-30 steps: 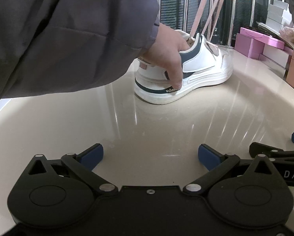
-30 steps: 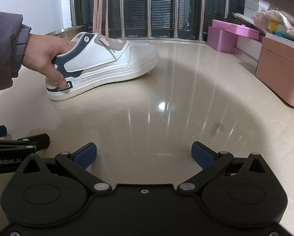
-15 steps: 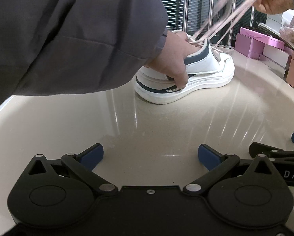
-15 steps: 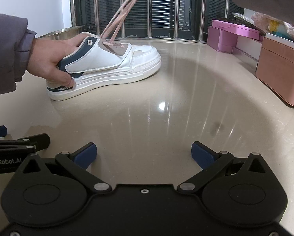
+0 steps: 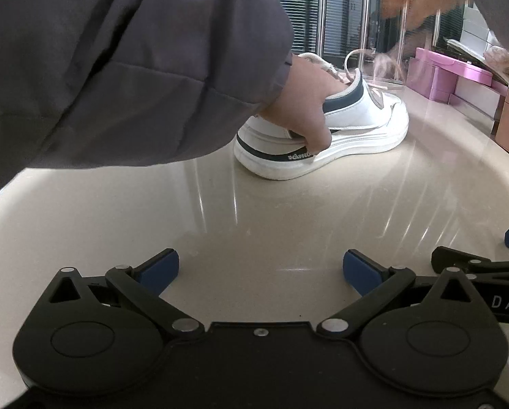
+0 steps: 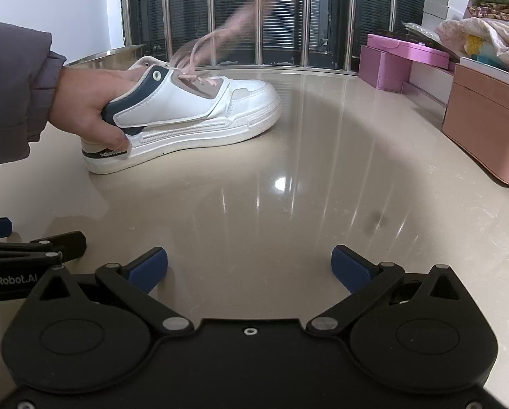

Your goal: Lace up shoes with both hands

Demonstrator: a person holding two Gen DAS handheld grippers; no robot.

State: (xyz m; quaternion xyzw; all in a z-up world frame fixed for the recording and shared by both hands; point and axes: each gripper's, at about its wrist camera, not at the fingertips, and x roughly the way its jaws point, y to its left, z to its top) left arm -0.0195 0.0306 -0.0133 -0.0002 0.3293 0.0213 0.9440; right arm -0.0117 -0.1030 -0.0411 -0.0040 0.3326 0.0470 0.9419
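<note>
Lying idle near the counter's [image 6: 322,177] front edge, left gripper [image 5: 261,269] and right gripper [image 6: 249,266] both gaping wide, empty. Sitting toward the far edge: stiff, light shoe [image 6: 193,116], braced at the heel by a bare hand [image 6: 87,109]. Dangling limp and slippery: pink laces [image 6: 199,51], best pinched near the tips.

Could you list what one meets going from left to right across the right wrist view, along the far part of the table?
Grey sleeve → hand on the heel → white shoe → pink boxes → peach box.
</note>
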